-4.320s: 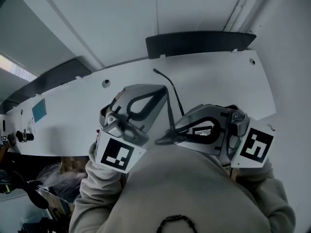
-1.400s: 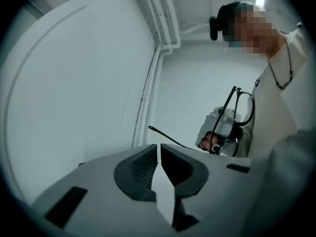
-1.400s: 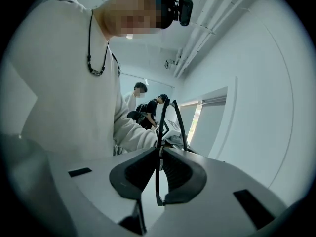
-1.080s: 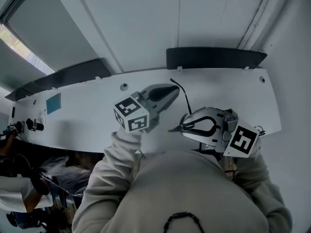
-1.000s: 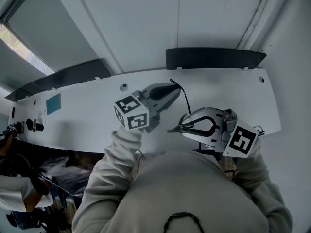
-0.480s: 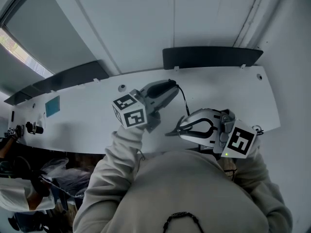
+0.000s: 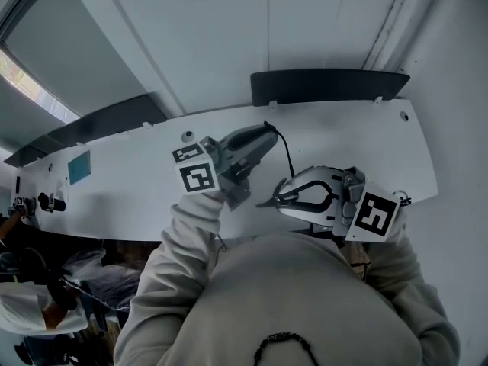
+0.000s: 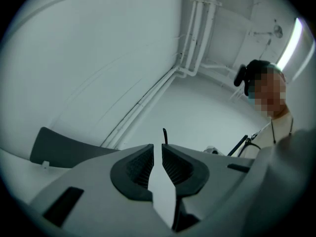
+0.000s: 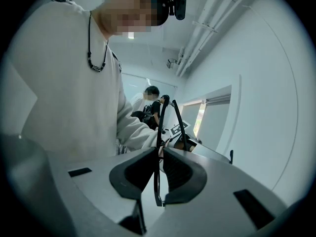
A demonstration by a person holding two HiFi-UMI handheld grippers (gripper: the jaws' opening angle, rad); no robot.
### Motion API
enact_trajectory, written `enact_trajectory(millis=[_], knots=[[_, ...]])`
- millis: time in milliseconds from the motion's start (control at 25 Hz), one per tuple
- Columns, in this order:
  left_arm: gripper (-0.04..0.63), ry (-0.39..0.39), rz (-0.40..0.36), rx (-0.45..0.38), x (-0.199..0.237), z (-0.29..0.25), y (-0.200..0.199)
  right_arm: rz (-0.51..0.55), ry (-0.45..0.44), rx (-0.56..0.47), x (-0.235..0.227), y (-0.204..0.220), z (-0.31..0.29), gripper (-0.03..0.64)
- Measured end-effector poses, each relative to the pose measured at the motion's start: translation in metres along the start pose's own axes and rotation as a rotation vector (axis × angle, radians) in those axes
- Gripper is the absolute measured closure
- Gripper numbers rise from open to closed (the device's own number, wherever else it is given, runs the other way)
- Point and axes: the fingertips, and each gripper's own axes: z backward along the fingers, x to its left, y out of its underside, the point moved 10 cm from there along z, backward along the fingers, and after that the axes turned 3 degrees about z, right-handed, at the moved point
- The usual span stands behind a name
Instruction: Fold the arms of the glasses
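Slip risk: glasses (image 9: 156, 189) are clamped edge-on in the right gripper (image 9: 159, 157).
Left gripper (image 8: 157, 157) jaws, just closed to a slit, hold nothing; arm tip (image 8: 164, 134) may be missed.

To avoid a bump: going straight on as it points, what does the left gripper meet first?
Probably the glasses' dark arm tip, just beyond the left gripper; depth is unclear. Its jaws have just been closing, with nothing between them.

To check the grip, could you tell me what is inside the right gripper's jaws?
The glasses, edge-on, are clamped between the right gripper's jaws; one arm rises beyond them. The jaws cover where they touch the frame.
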Motion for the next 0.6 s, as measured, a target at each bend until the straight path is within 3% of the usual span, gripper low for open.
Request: enact_trajectory(millis=[120, 200, 360, 440, 600], knots=[[0.536, 0.107, 0.148, -0.05, 0.004, 0.003, 0.002, -0.004, 0.008, -0.037, 0.0, -0.004, 0.0, 0.555], [0.452, 0.16, 0.209, -0.068, 0.006, 0.006, 0.003, -0.003, 0.022, -0.058, -0.001, -0.006, 0.001, 0.556], [0.446, 0.171, 0.212, -0.059, 0.005, 0.008, 0.008, 0.001, 0.042, -0.048, 0.0, -0.006, 0.002, 0.557], [0.408, 0.199, 0.214, -0.053, 0.001, 0.006, 0.009, -0.011, 0.049, -0.055, -0.001, -0.005, 0.002, 0.557], [0.425, 0.179, 0.185, -0.059, 0.001, -0.002, 0.005, -0.005, -0.012, -0.044, 0.0, -0.004, -0.001, 0.557]])
